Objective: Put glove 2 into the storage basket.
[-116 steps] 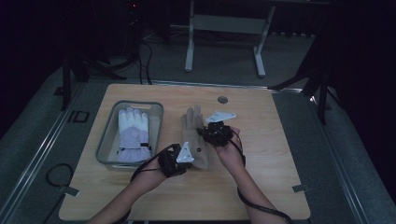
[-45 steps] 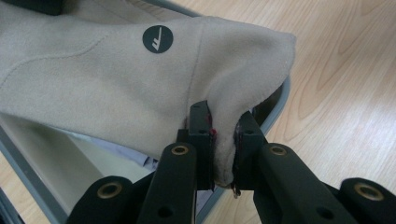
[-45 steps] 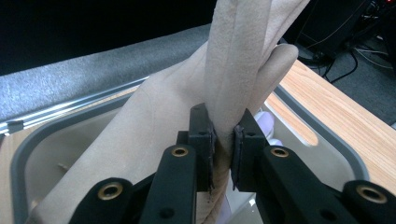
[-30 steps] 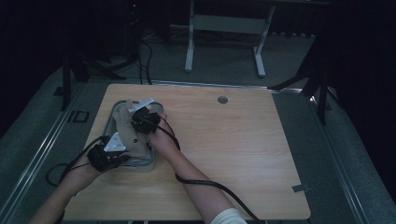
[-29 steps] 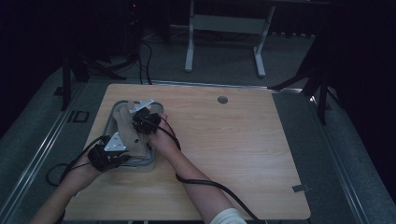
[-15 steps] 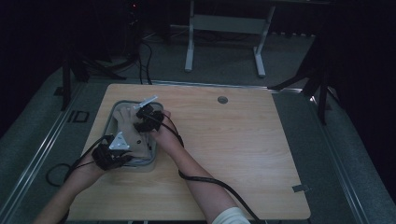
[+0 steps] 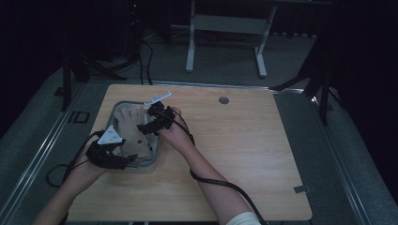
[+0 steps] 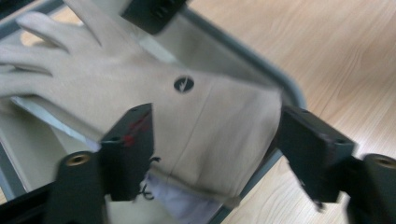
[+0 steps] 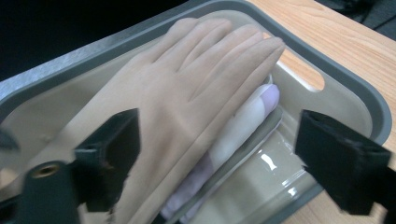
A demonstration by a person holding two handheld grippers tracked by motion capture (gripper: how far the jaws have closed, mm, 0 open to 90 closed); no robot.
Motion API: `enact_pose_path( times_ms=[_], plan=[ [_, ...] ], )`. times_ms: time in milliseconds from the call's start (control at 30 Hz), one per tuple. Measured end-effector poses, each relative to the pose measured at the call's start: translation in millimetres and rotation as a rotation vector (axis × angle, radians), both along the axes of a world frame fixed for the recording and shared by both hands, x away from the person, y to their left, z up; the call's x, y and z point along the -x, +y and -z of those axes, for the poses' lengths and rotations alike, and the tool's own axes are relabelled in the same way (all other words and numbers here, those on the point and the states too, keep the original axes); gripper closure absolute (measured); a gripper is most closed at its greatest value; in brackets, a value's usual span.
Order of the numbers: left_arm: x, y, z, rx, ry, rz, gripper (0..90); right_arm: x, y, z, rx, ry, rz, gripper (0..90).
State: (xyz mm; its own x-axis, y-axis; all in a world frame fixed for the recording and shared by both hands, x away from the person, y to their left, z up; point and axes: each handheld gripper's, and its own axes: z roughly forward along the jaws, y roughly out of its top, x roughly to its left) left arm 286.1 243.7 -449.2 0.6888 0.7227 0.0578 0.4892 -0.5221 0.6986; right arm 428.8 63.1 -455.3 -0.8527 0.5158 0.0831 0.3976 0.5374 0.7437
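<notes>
A grey tray (image 7: 114, 107) stands at the left of the wooden table. In it a tan glove (image 7: 129, 119) lies flat on a white and lavender glove (image 9: 252, 116). My left gripper (image 7: 135, 159) hovers over the tray's near end. Its jaws have just been opening and now stand open on either side of the tan glove's cuff (image 8: 196, 116), without pressing it. My right gripper (image 7: 143, 130) is over the middle of the tray. Its jaws have also just been opening and are wide apart above the glove's fingers (image 9: 187, 93), holding nothing.
The tray's rim (image 9: 355, 88) runs close to both grippers. Bare wooden tabletop (image 7: 263, 154) stretches to the right, with a round cable hole (image 7: 224, 100) near the far edge. A metal desk frame (image 7: 225, 23) stands on the floor beyond the table.
The tan glove, earlier on the table's middle, now lies in the tray. Both hands have moved left to the tray. The right gripper has drawn back slightly in the last second.
</notes>
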Motion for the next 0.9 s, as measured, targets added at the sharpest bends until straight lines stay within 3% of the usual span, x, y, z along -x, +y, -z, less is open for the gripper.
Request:
enact_pose_path(
  times_ms=[100,133,367,433,467,800,900],
  plan=[
    [0.4,-1.7,-4.5,0.037,-0.004,-0.004,22.0,3.3,-3.1,-2.2,-0.003,0.000,-0.005,13.8],
    [-0.8,-4.0,-5.9,0.060,0.012,0.006,17.1,7.3,-6.9,-3.2,0.004,-0.027,-0.010,13.9],
    [-2.1,-16.4,-6.1,0.065,-0.005,0.004,17.0,17.8,-25.6,-5.2,-0.017,-0.061,-0.008,14.0],
    [-1.4,-20.8,-6.3,0.085,-0.017,0.003,17.0,20.8,-31.6,-5.3,-0.016,-0.075,-0.010,14.1],
    [-1.0,-26.8,-6.2,0.113,-0.024,0.013,17.0,23.7,-37.4,-4.9,-0.009,-0.076,-0.011,14.1],
    [1.0,-58.8,-1.5,0.129,-0.042,0.081,17.0,35.0,-75.0,1.8,0.016,-0.092,-0.007,14.2],
    [2.3,-69.2,0.6,0.159,-0.048,0.099,17.0,38.0,-83.0,4.4,0.015,-0.091,-0.006,14.2]
  ],
)
